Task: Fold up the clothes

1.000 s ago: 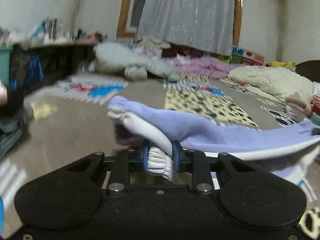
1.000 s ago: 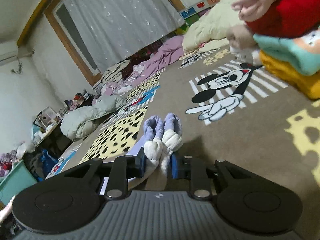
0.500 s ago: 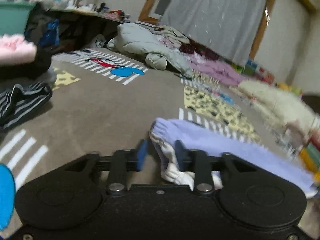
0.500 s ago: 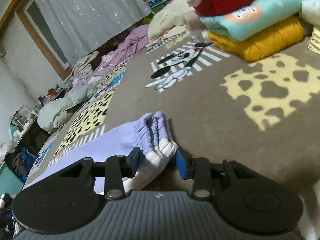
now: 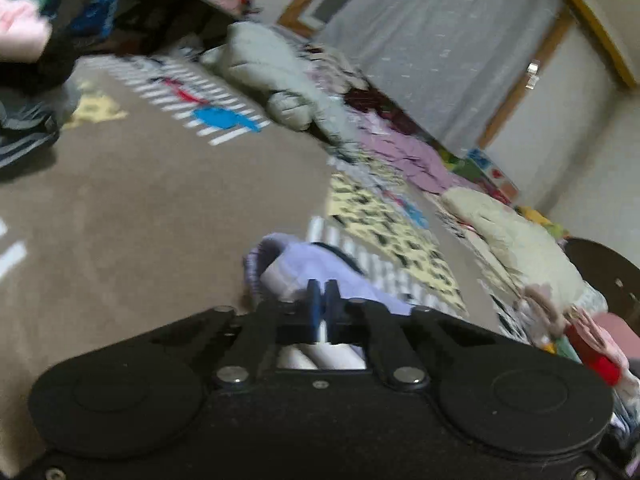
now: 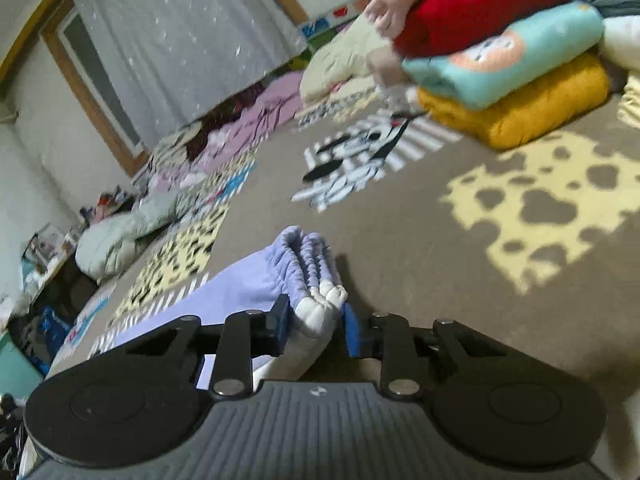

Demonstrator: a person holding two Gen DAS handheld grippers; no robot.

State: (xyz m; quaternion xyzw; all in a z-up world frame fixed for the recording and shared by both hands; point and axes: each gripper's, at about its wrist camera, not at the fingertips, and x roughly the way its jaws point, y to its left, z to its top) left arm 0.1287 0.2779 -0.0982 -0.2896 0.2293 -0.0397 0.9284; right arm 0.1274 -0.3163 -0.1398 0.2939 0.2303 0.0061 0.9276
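Folding: lavender garment (image 6: 248, 280) lies on carpet (image 6: 420, 248), gathered edges doubled over.
L claw: left gripper (image 5: 322, 306) pads pressed together; cloth just beyond, can't tell if any is pinched (blurry).
R claw: right gripper (image 6: 312, 320) jaws apart, white-lined hem betw. them, not squeezed.
Tip: keep edges aligned, cloth flat, lift clear w/o dragging the fold.
Containers: teal bin (image 6: 14, 372) at frame edge, contents not visible.
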